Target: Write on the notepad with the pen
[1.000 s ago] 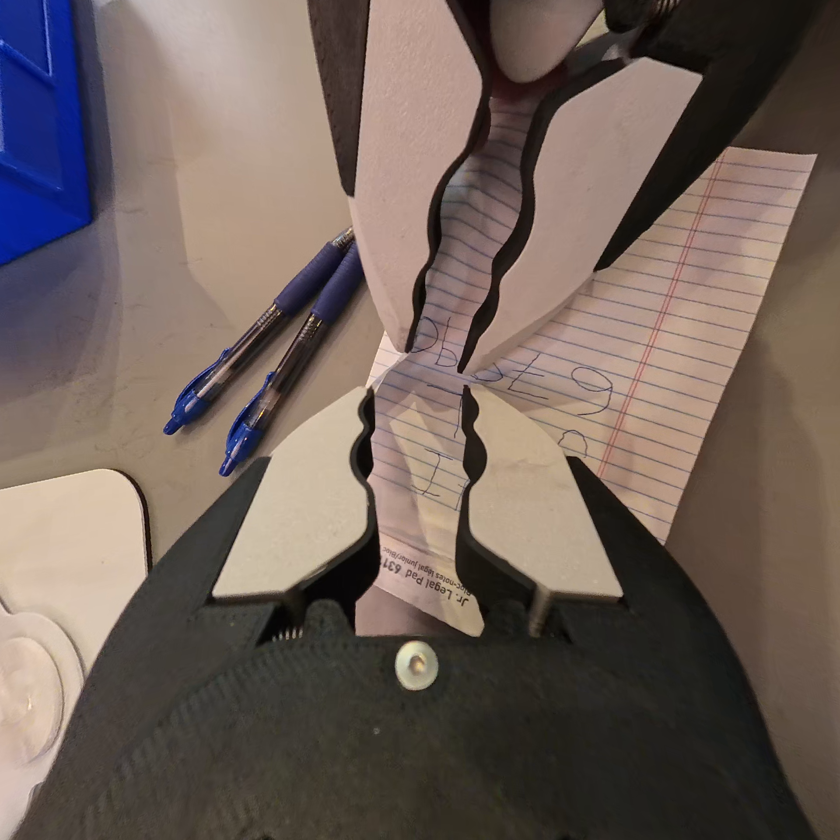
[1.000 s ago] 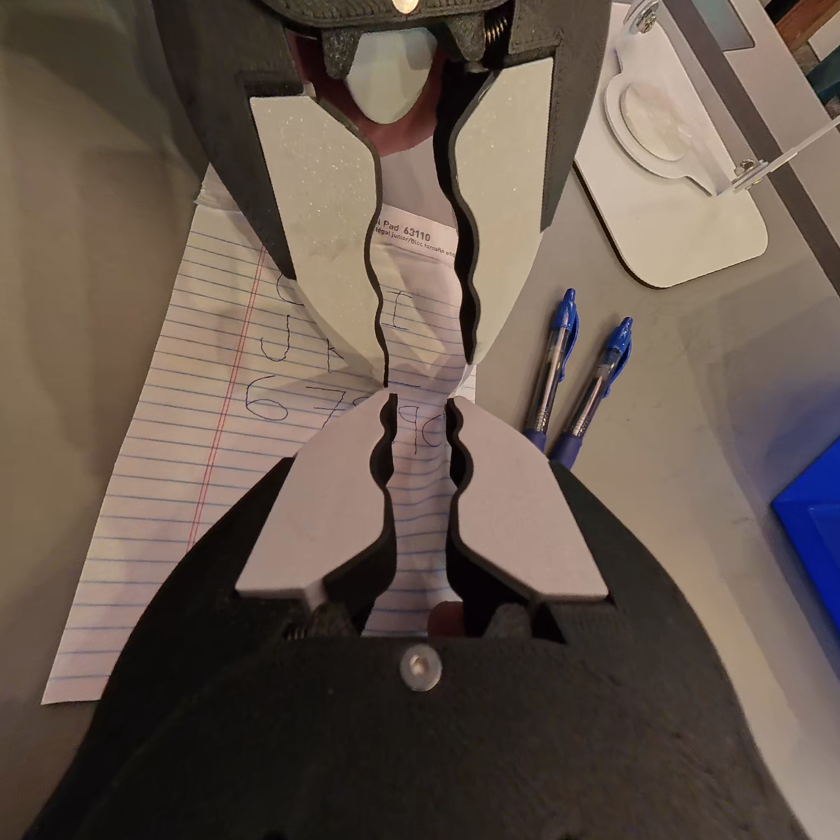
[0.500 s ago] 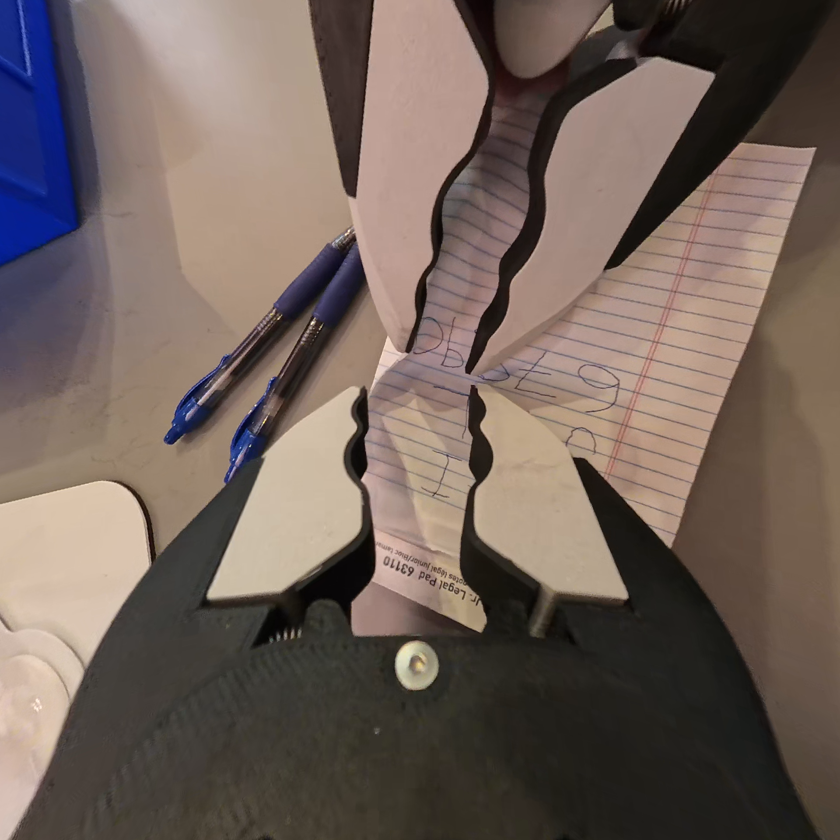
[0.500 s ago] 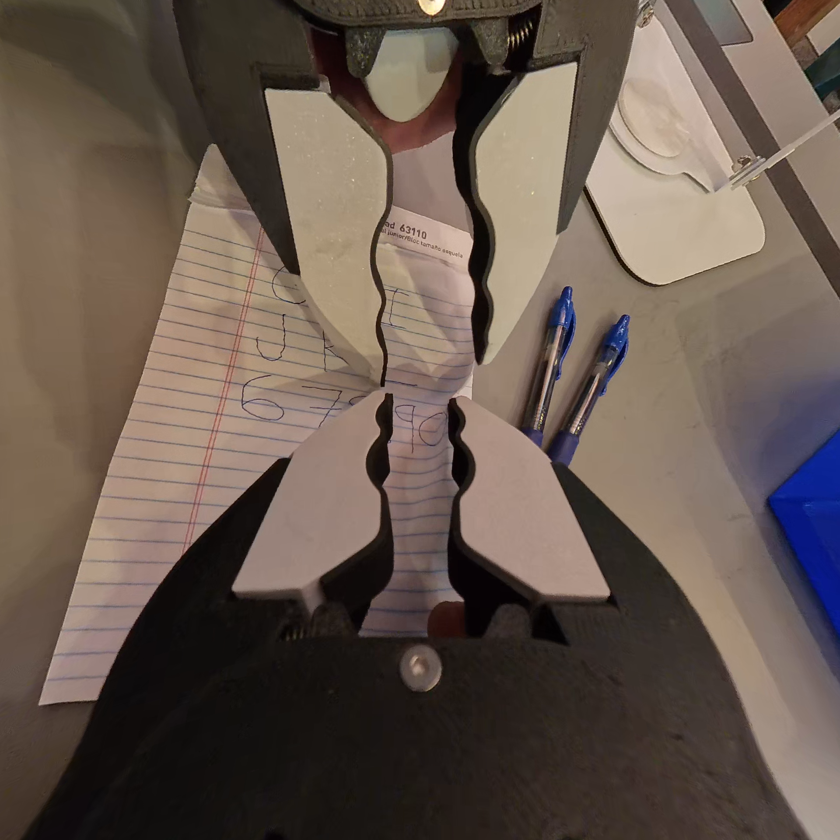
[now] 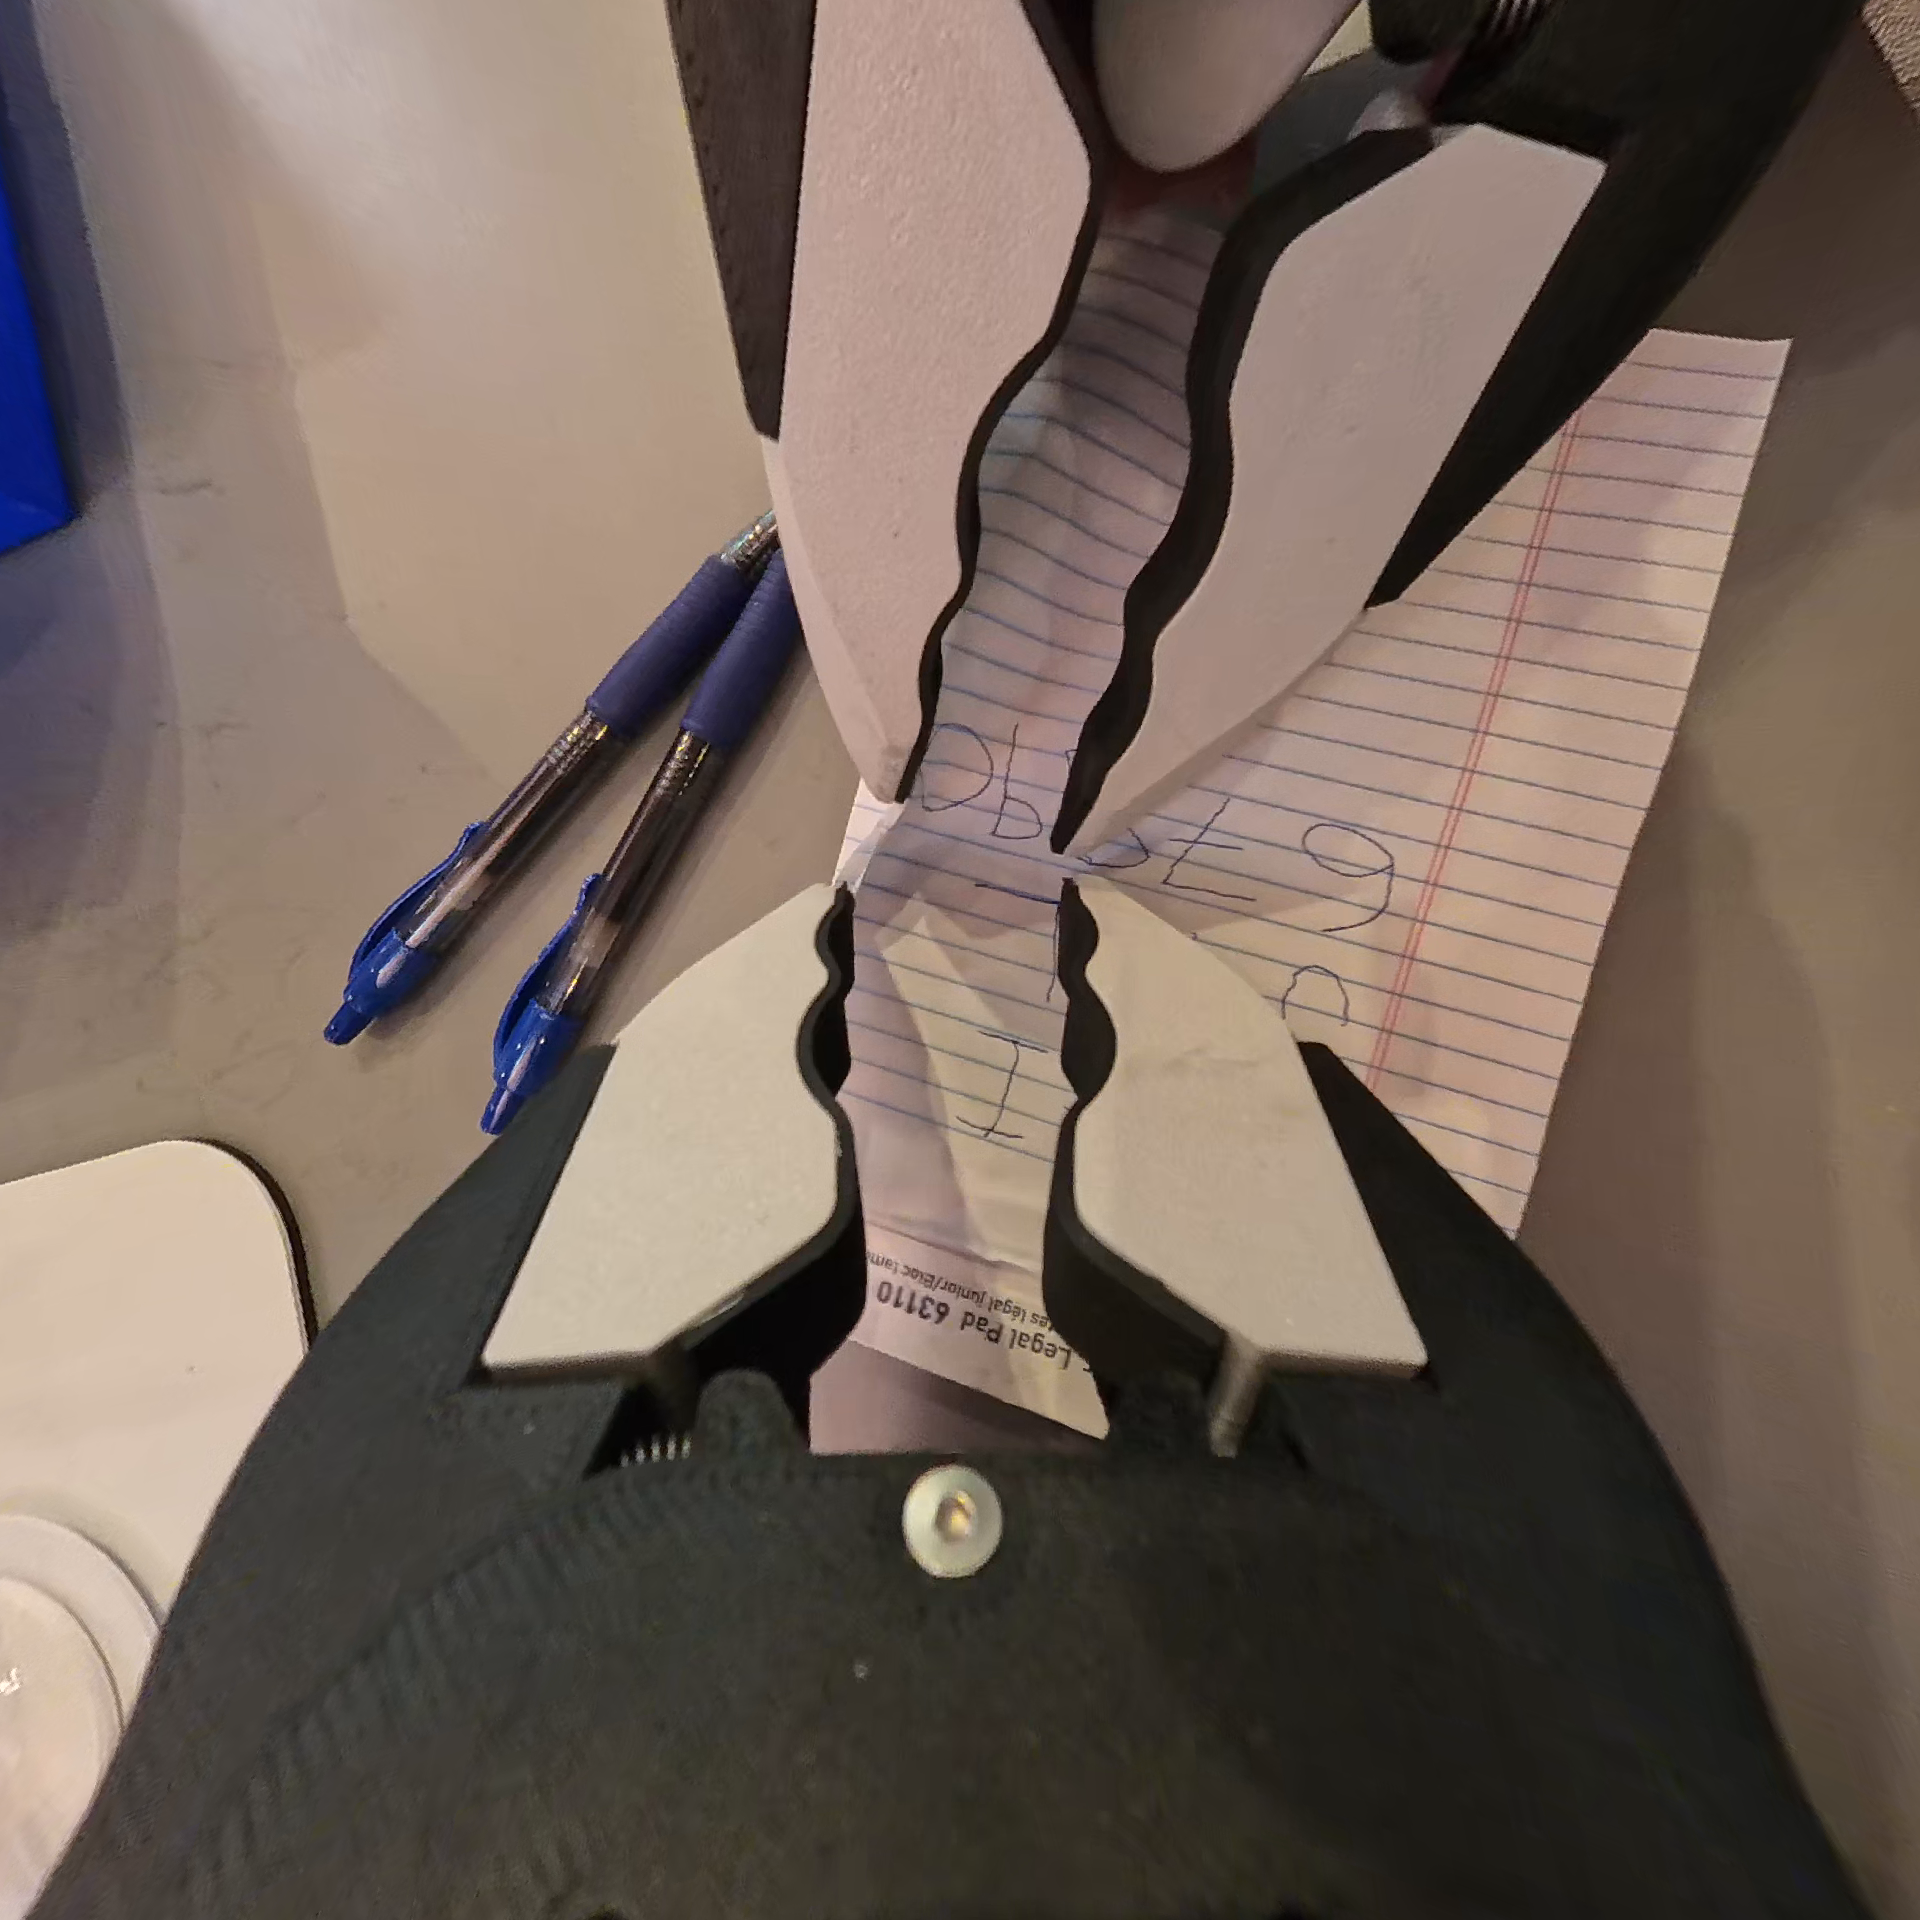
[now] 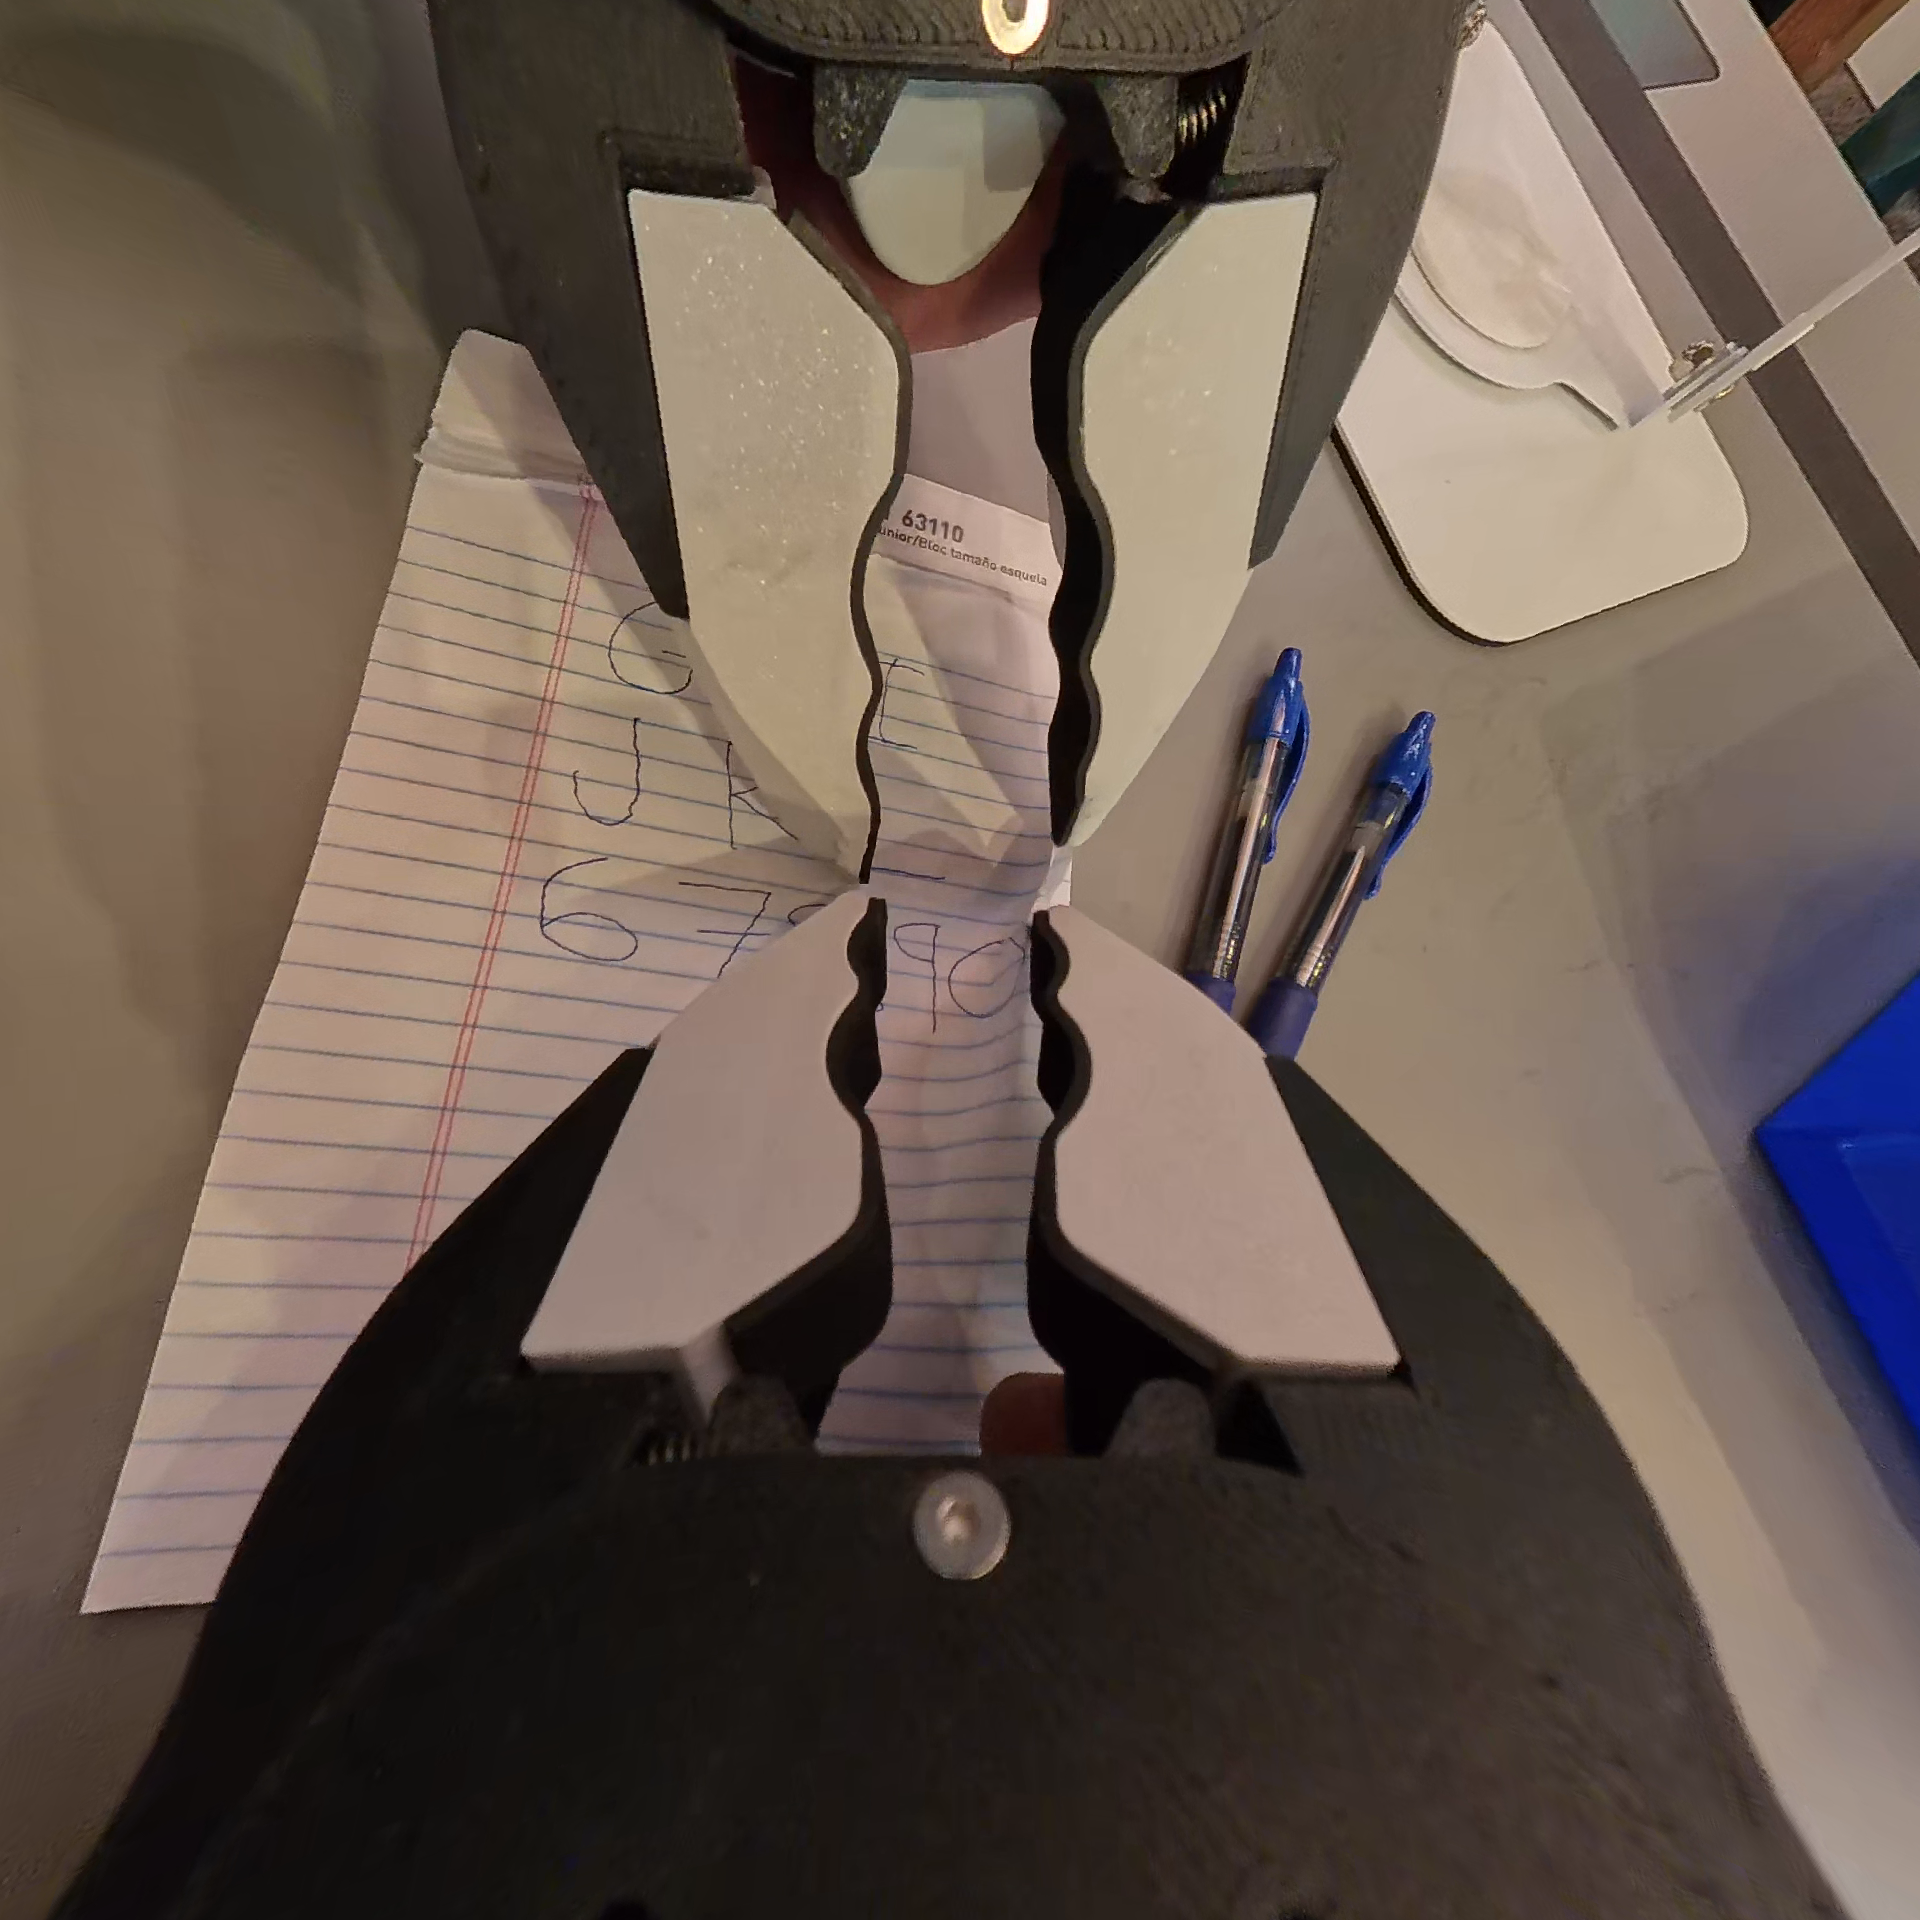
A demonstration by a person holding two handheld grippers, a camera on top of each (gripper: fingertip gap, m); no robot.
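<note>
Much of the lined notepad (image 6: 343,1039) is covered: the two hand-held grippers face each other tip to tip above its right part, so the handwriting in blue ink is cut into fragments by their fingers, and its near end disappears under the black body of the right hand-held gripper (image 6: 956,914). The notepad lies flat on the grey counter (image 6: 1558,1039), white with blue rules and a red margin line. Its right edge looks creased and slightly lifted where the fingertips meet; whether any tip touches the paper is hard to tell.

The right hand-held gripper is spread, paper showing through the gap between its pale, matte fingers (image 6: 1195,1174) with wavy black inner edges; nothing is pinched. The left hand-held gripper (image 5: 961,904) is likewise spread over the paper, gripping nothing. Both bodies are rough black printed plastic with a metal screw at the centre.

Two pens (image 6: 1309,831) lie side by side on the counter just right of the notepad, untouched: clear barrels, dark blue ribbed grips, bright blue clips. Their tips are hidden behind the right gripper's finger.

At the far right sits a white rounded board (image 6: 1558,499) with a clear plastic piece on it, partly cut off. A bright blue object (image 6: 1860,1195) is cropped by the right edge.
</note>
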